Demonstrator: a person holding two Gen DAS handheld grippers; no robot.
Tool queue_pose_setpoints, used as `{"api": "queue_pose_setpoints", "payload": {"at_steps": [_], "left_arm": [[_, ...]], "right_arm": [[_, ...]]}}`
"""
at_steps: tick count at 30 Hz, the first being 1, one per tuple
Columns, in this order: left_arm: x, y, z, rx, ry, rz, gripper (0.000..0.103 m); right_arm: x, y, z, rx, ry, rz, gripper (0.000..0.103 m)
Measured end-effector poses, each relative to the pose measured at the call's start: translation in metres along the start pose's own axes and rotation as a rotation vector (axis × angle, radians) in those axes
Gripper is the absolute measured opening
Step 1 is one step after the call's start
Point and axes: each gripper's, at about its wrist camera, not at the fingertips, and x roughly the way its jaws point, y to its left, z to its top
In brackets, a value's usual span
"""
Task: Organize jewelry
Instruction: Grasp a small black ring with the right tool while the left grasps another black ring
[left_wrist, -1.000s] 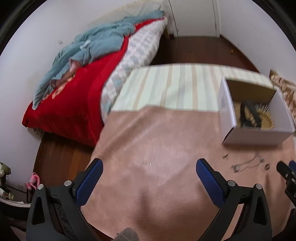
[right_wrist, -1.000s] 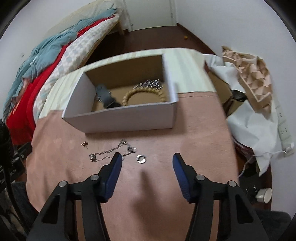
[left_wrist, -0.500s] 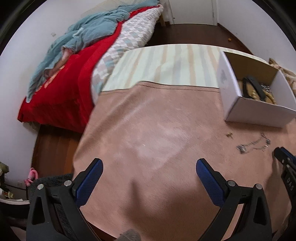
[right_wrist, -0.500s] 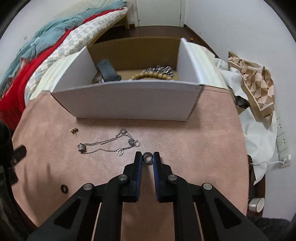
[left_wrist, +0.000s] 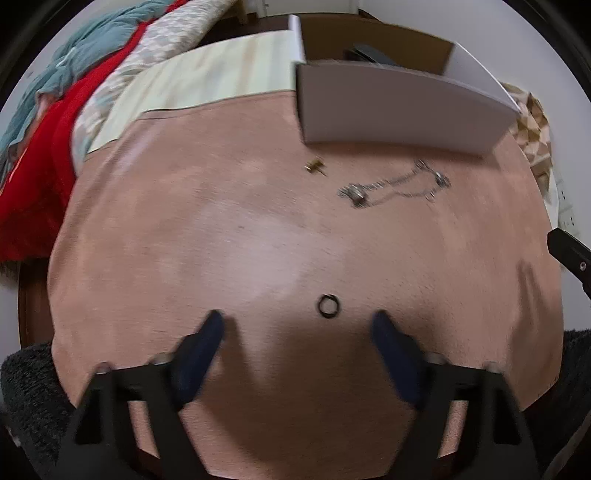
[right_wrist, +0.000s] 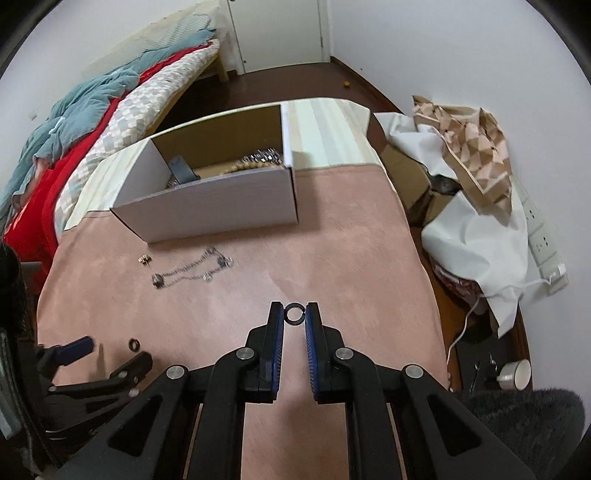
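Note:
My right gripper (right_wrist: 294, 314) is shut on a small dark ring (right_wrist: 294, 313) and holds it above the pink table cover. My left gripper (left_wrist: 299, 325) is open and low over the cover, with a second dark ring (left_wrist: 328, 306) lying just ahead between its fingers; that ring also shows in the right wrist view (right_wrist: 134, 345). A silver chain (left_wrist: 395, 186) (right_wrist: 192, 271) and a small gold stud (left_wrist: 316, 167) (right_wrist: 144, 259) lie on the cover in front of the white cardboard box (left_wrist: 399, 110) (right_wrist: 218, 210). The box holds a beaded bracelet and other pieces.
A striped cloth (right_wrist: 325, 122) covers the table's far part. A bed with red and teal bedding (right_wrist: 74, 122) stands to the left. White cloth, a patterned bag (right_wrist: 476, 147) and a power strip (right_wrist: 543, 240) lie off the right edge.
My right gripper lifted the ring off the cover and pulled back from the box. My left gripper swung right and down until the second ring lay between its fingers.

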Motion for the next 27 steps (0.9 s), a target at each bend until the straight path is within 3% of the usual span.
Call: {"api": "queue_pose_setpoints", "payload": {"at_steps": [2, 4, 9, 13, 20, 27], "left_arm": [[-0.002, -0.006, -0.001, 0.017, -0.012, 0.001, 0.065], [-0.005, -0.011, -0.002, 0.042, -0.025, -0.007, 0.05], [-0.011, -0.022, -0.004, 0.079, -0.039, -0.017, 0.031], [-0.015, -0.032, -0.007, 0.101, -0.047, -0.023, 0.011], [-0.017, -0.023, -0.003, 0.096, -0.068, -0.016, 0.009], [-0.048, -0.015, 0.014, 0.092, -0.16, -0.02, 0.009]], "right_arm": [[-0.001, -0.002, -0.004, 0.006, 0.006, -0.004, 0.012], [-0.002, -0.004, -0.009, 0.007, 0.011, -0.008, 0.012], [-0.002, -0.003, -0.015, 0.008, 0.018, -0.011, 0.012], [-0.003, -0.001, -0.016, 0.006, 0.014, -0.01, 0.012], [-0.012, -0.001, -0.013, 0.01, -0.004, -0.003, 0.012], [-0.029, 0.002, -0.001, 0.015, -0.043, 0.027, 0.012]]}}
